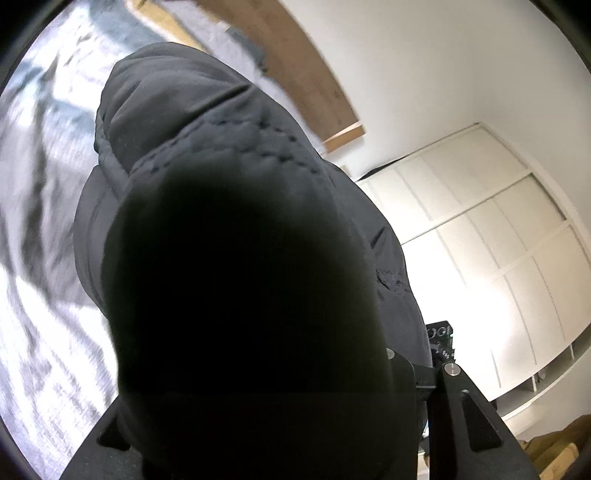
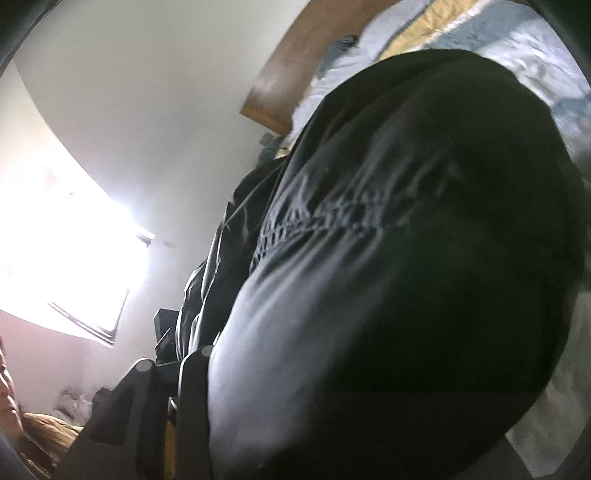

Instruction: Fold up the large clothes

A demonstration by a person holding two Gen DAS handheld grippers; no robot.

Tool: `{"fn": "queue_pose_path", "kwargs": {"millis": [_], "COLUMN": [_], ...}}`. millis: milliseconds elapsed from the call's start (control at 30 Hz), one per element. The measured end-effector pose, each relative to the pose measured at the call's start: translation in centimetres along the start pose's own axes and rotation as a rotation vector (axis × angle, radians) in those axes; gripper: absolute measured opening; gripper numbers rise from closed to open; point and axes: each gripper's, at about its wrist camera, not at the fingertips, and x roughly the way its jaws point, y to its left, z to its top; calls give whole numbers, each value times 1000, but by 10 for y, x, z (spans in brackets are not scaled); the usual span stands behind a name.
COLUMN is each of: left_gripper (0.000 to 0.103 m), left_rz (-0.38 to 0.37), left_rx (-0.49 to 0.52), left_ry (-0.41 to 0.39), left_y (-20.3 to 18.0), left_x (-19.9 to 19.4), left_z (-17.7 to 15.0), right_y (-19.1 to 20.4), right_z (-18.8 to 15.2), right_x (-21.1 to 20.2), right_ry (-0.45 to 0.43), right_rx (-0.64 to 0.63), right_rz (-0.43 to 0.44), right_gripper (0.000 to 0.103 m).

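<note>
2 grippers, left gripper (image 1: 424,373) and right gripper (image 2: 184,373), each clamped on 1 black jacket (image 1: 221,155), long axis toward the headboard (image 1: 295,74).

White wardrobe (image 1: 480,236), wooden headboard (image 1: 295,62), bedding (image 2: 480,33) (blurred).

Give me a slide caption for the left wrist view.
Dark quilted jacket bulging over the left gripper, above a patterned bedspread.

Jacket (image 1: 207,155): quilted cloth, prob. slight sheen.
</note>
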Motion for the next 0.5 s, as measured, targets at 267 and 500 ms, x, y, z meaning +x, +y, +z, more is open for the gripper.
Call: {"fn": "queue_pose_path", "kwargs": {"millis": [267, 500], "left_gripper": [56, 75], "left_rz": [182, 309], "left_rx": [-77, -120], "left_ry": [51, 14], "left_y": [56, 49], "left_x": [-4, -32], "left_z": [-44, -38], "right_y": [-80, -94], "right_z": [-37, -36], "right_x": [9, -2], "right_ry": [27, 28], "right_rx": [87, 101], "right_rz": [-168, -420], "right_gripper": [41, 79]}}
